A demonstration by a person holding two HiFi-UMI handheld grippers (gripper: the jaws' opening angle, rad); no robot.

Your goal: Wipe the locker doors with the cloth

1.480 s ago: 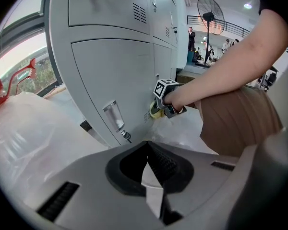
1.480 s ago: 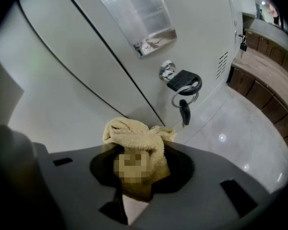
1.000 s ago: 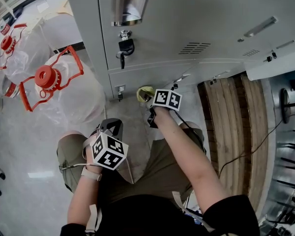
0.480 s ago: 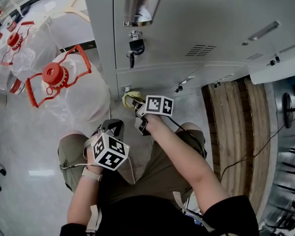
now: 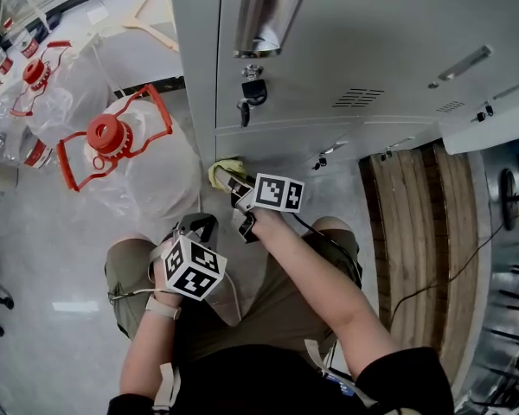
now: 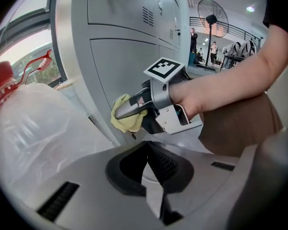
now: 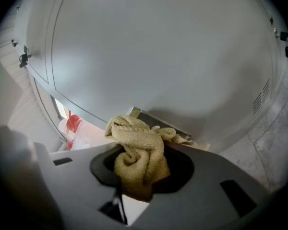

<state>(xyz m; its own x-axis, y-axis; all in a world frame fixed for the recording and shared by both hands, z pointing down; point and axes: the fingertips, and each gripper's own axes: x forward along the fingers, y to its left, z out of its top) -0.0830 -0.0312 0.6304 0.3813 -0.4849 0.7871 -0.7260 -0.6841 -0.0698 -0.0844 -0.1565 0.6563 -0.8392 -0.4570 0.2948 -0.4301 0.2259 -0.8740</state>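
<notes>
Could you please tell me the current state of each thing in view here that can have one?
right gripper: shut on the cloth.
left gripper: shut, nothing between its jaws.
cloth: bunched up, at the lower door's left edge.
lower door: closed.
upper door: closed.
padlock: hanging at the upper door's latch.
water jug: red cap on.

Water jug [image 5: 138, 175] close beside locker doors [image 5: 372, 41]
</notes>
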